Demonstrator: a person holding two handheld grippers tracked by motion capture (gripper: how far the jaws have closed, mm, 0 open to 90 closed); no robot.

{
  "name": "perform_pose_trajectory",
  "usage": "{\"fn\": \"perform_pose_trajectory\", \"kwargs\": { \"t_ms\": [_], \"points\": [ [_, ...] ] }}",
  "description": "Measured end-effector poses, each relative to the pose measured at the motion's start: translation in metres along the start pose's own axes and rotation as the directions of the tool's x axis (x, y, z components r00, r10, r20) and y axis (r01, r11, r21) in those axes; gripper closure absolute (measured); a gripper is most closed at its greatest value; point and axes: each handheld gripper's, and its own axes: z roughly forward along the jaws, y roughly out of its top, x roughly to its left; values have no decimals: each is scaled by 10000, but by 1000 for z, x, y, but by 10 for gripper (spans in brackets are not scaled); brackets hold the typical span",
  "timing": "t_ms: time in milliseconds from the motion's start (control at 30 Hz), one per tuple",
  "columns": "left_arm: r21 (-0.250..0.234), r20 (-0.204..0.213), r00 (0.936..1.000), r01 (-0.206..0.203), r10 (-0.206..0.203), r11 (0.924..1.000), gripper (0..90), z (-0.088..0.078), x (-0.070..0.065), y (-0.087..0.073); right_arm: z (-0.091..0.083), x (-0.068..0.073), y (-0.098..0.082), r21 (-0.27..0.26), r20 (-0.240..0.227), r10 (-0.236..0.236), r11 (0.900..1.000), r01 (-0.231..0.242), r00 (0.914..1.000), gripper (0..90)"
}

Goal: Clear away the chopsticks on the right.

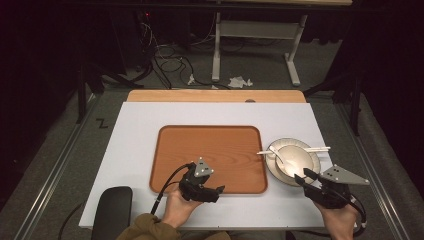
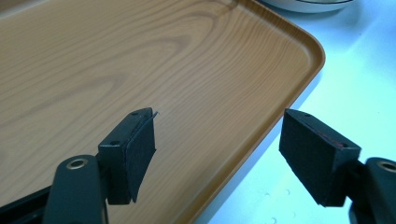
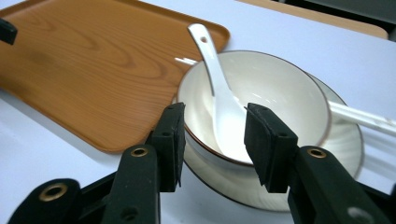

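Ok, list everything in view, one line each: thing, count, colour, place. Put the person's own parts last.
Tray: one, wood-grain brown, middle of the white table top, nothing on it.
Bowl: one, white with a dark rim, on the plate right of the tray.
Plate: one, white, under the bowl.
Spoon: one, white, lying in the bowl, handle toward the tray.
Chopsticks: white, count unclear, across the plate's far side.
Table: one, white top with a wooden far edge.
Left tool: one, black, open over the tray's near right corner.
Right tool: one, black, open, one jaw on each side of the bowl's near rim.
Hands: two, at the near table edge.
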Motion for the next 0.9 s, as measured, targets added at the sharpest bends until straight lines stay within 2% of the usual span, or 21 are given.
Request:
{"fn": "perform_pose_trajectory", "kwargs": {
  "t_ms": [133,267,400,533,667,800,900],
  "points": [
    [-7,107,9999,-79,79,10000,268,2,-1,2,-4,-4,-4,49,13,261,9996,-261,9997,609],
    [-25,154,9999,-55,55,10000,268,3,-1,3,-7,-6,-6,141,405,200,9997,-206,9990,618],
    [-32,132,9999,-57,57,10000,270,3,-1,3,-8,-13,-7,97,546,411,9991,-417,9977,624],
    [14,-2,10000,-81,81,10000,270,2,0,2,-11,-24,-7,54,940,473,9988,-480,9945,631],
    [41,-147,9999,-40,41,10000,270,-1,0,-1,-15,-41,-8,26,1413,656,9978,-666,9878,645],
    [-21,-365,9992,160,-160,9999,273,-6,2,-5,-16,-58,-8,-109,1493,1073,9942,-1068,9830,665],
    [9,-532,9980,338,-337,9994,273,-8,3,-8,-11,-67,-6,9,1501,1126,9935,-1141,9822,675]
  ]
}}
